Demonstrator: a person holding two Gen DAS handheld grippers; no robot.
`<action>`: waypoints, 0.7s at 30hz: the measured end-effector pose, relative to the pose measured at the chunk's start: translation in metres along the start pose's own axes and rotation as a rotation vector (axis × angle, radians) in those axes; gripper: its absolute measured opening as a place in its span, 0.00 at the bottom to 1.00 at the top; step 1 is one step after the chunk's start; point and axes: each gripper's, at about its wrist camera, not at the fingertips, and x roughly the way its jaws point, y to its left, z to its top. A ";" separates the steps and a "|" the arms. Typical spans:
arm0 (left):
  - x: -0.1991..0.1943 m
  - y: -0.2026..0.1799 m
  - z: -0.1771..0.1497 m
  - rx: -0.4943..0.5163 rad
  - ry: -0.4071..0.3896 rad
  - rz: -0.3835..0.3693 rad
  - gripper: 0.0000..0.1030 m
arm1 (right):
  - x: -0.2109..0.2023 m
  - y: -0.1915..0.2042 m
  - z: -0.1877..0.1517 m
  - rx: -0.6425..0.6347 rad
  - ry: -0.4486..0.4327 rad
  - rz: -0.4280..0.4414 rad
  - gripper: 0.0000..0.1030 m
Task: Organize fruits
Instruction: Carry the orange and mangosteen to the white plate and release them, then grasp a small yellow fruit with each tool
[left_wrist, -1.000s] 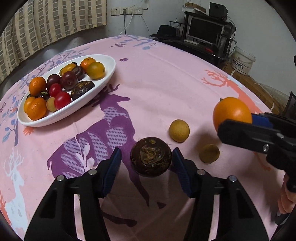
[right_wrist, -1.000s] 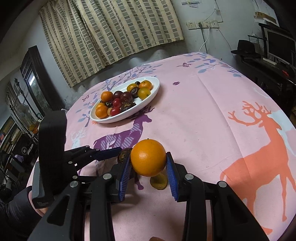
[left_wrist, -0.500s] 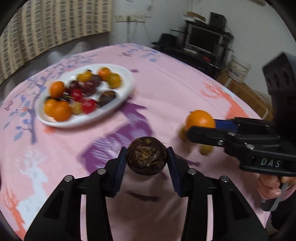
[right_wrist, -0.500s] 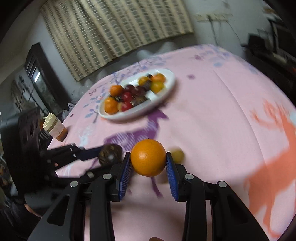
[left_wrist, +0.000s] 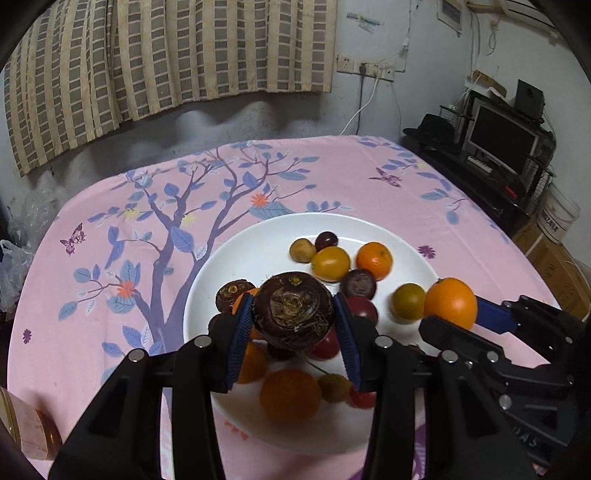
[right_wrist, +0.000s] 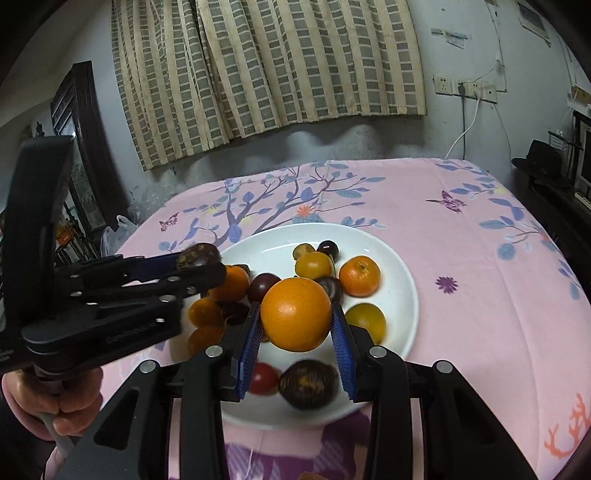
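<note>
My left gripper (left_wrist: 293, 326) is shut on a dark brown round fruit (left_wrist: 293, 308) and holds it above the white oval plate (left_wrist: 258, 243), over its left half. My right gripper (right_wrist: 295, 326) is shut on a big orange (right_wrist: 295, 314) and holds it above the same plate (right_wrist: 402, 291), over its right half. The plate carries several small oranges, yellow fruits, red tomatoes and dark plums. In the left wrist view the orange (left_wrist: 450, 302) sits to the right. In the right wrist view the brown fruit (right_wrist: 197, 254) sits at the left.
The table has a pink cloth (left_wrist: 122, 236) with a tree and deer print. A jar (left_wrist: 26, 428) stands at the table's near left edge. A curtain, wall sockets and a monitor shelf (left_wrist: 506, 140) lie beyond the table.
Both grippers have carried their fruits from the near part of the table over to the plate. They now hang above it. The left gripper closed on the brown fruit a second ago.
</note>
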 end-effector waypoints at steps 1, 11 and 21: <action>0.005 0.002 0.000 -0.015 0.011 0.017 0.51 | 0.005 0.000 0.001 -0.009 0.005 -0.008 0.37; -0.048 -0.002 -0.029 -0.070 -0.076 0.057 0.89 | -0.060 -0.008 -0.023 -0.053 -0.043 -0.044 0.59; -0.086 -0.061 -0.106 -0.046 -0.018 -0.060 0.93 | -0.122 -0.055 -0.100 -0.068 0.043 -0.230 0.67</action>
